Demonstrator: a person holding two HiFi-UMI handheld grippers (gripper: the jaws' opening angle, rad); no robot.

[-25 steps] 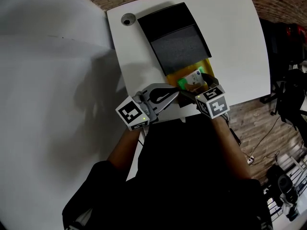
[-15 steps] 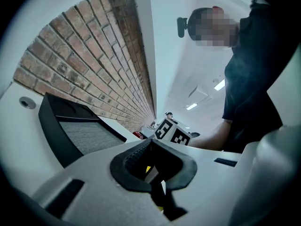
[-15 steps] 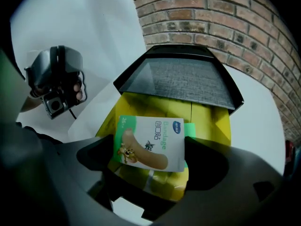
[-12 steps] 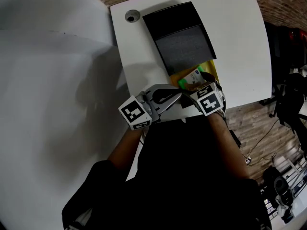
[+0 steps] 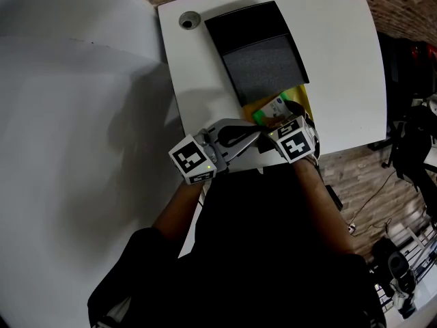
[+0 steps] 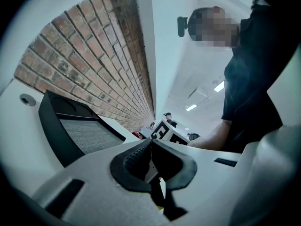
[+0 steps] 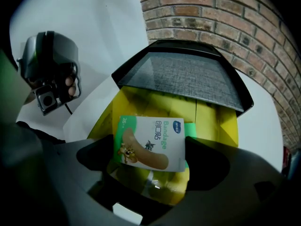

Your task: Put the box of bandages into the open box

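My two arms reach out close together at the near edge of the desk [image 5: 334, 60]. My left tool [image 6: 151, 147] is clenched on nothing and points across at my right tool [image 7: 153, 149]. My right tool grips the bandage box [image 7: 150, 142] by its two sides. The bandage box is white and green, with a tan plaster and a cartoon on it. It sits a bit tilted over the yellow inside of the open box [image 7: 216, 121]. I cannot tell if it touches the bottom.
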